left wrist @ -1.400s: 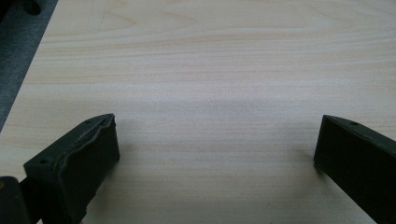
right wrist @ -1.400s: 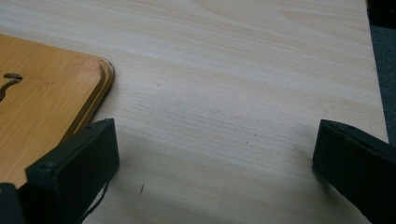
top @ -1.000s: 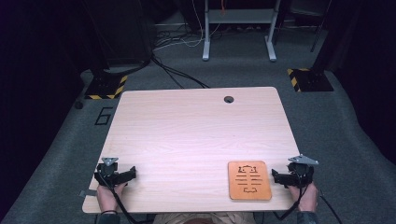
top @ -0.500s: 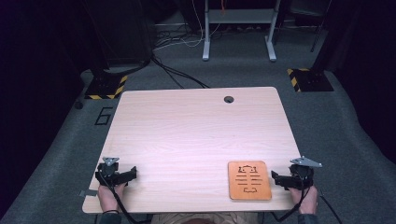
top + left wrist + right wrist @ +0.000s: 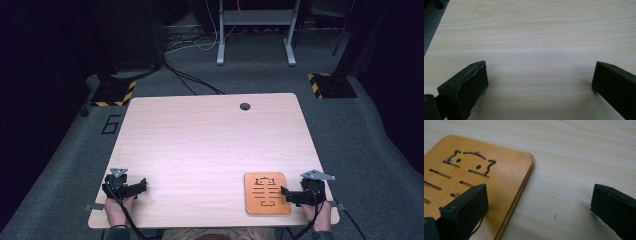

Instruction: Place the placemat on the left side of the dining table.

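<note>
Care is called for at the edge of the wooden board (image 5: 267, 193), which lies flat on the table (image 5: 210, 140) near the front right corner. The right gripper (image 5: 286, 194) is held with its jaws wide apart and empty, one jaw over the board's right edge, the other over bare tabletop. A good grasp would be got by lowering the outer jaw to the table and sliding it against the thin edge, so the board is tipped up rather than pushed away. The left gripper (image 5: 143, 184) is spread wide too, with nothing in it, near the front left corner.
</note>
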Demonstrator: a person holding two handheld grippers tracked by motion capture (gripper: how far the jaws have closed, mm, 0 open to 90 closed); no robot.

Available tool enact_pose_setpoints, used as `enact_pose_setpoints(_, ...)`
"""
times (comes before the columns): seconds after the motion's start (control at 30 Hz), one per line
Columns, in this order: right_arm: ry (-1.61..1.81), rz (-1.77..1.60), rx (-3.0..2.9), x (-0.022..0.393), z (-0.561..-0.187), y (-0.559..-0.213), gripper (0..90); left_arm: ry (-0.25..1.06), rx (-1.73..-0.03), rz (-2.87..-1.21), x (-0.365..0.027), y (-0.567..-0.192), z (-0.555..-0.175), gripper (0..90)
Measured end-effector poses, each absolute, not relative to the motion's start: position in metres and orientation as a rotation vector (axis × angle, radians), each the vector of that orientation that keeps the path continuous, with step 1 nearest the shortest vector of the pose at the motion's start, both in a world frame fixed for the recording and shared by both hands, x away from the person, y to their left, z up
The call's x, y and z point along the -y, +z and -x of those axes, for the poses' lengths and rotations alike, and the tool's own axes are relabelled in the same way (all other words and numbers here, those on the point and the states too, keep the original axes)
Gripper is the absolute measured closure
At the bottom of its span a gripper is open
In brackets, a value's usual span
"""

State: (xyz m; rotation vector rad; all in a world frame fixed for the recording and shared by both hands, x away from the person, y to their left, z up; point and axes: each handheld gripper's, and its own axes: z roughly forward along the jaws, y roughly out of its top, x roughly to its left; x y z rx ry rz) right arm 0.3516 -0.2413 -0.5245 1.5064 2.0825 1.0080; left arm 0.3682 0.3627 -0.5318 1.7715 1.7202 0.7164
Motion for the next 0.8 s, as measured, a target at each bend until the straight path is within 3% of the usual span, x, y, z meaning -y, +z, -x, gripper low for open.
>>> enact_pose_setpoints(0.8, 0.998, -1.485, -2.113, 0.2358, -0.353, -0.5234, 0.7, 0.716, -1.722, -1.77, -0.3625, -0.5318, -0.3681, 0.1)
